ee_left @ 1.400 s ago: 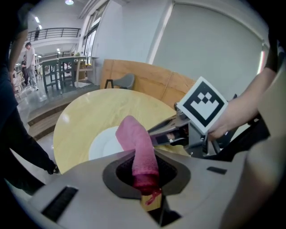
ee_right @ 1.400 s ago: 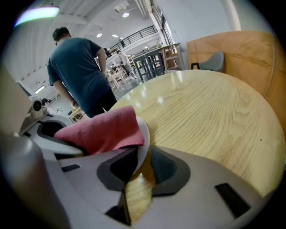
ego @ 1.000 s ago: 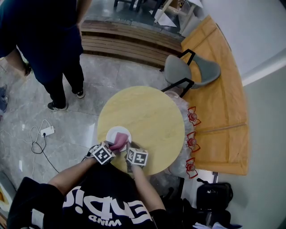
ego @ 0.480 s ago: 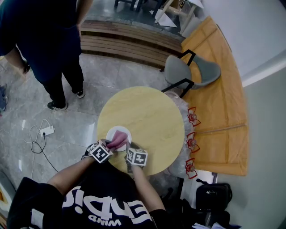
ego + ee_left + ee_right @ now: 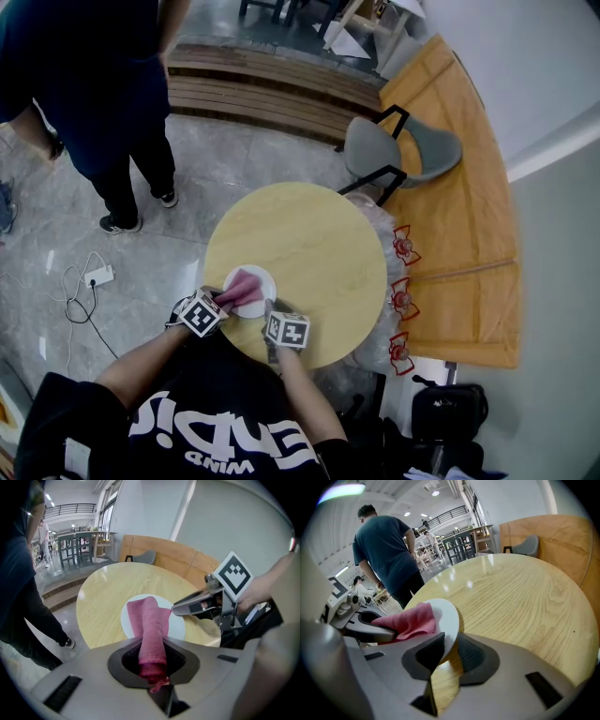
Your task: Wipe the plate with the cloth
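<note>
A white plate (image 5: 264, 280) lies near the near-left edge of the round wooden table (image 5: 319, 244). A pink cloth (image 5: 242, 285) is draped over it. My left gripper (image 5: 223, 298) is shut on the cloth's near end; in the left gripper view the cloth (image 5: 150, 625) runs from the jaws (image 5: 152, 665) out onto the plate (image 5: 177, 626). My right gripper (image 5: 268, 311) is shut on the plate's near rim. In the right gripper view the rim (image 5: 448, 616) passes between its pads (image 5: 447, 652), with the cloth (image 5: 412, 620) to the left.
A person in dark blue (image 5: 103, 103) stands on the floor beyond the table's left. A grey chair (image 5: 389, 150) is at the far side, a wooden bench (image 5: 459, 216) to the right. A power strip (image 5: 97, 275) with cable lies on the floor.
My left gripper has slid left with the cloth, dragging it across the plate. The right gripper and the plate have stayed in place.
</note>
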Action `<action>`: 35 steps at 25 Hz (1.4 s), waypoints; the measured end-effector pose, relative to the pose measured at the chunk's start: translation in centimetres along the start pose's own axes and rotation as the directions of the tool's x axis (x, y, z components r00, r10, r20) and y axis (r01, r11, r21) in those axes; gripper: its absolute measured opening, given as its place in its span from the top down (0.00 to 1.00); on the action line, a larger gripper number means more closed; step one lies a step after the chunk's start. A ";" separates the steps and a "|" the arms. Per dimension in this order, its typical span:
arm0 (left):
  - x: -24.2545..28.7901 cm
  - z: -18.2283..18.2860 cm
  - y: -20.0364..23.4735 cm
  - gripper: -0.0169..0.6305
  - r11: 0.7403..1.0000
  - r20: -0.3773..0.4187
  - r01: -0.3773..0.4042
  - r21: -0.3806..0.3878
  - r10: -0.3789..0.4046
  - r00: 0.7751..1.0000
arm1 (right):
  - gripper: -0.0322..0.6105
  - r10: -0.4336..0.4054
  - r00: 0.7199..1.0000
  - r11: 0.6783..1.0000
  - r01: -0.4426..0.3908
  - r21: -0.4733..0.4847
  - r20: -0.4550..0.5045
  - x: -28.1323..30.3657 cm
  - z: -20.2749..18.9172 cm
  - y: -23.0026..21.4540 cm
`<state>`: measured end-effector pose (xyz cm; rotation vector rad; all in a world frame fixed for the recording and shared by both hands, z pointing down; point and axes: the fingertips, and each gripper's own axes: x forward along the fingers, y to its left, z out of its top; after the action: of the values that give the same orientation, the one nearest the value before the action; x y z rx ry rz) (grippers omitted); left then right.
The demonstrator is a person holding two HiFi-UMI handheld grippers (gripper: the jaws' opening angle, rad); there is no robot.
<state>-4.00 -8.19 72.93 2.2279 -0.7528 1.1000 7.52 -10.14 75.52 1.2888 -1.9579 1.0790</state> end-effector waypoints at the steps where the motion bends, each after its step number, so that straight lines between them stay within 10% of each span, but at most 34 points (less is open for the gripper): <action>1: -0.2 0.0 0.3 0.90 1.000 -0.002 -0.008 -0.004 0.008 1.000 | 0.80 -0.001 1.000 1.000 0.001 0.000 -0.001 0.0 0.0 0.0; 25: -3.9 0.2 4.5 0.90 0.997 0.017 -0.044 -0.070 0.045 0.999 | 0.80 0.053 0.998 0.996 -0.051 0.072 -0.024 -1.8 -0.3 -0.7; 35: -9.2 10.4 1.1 0.90 1.000 0.191 0.023 0.017 -0.026 0.981 | 0.87 0.148 0.963 0.985 -0.123 -0.123 0.224 -10.0 10.3 3.9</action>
<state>-3.97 -13.73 60.17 2.3737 -0.7953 0.8904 7.62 -13.30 60.93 1.2858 -2.2753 0.9039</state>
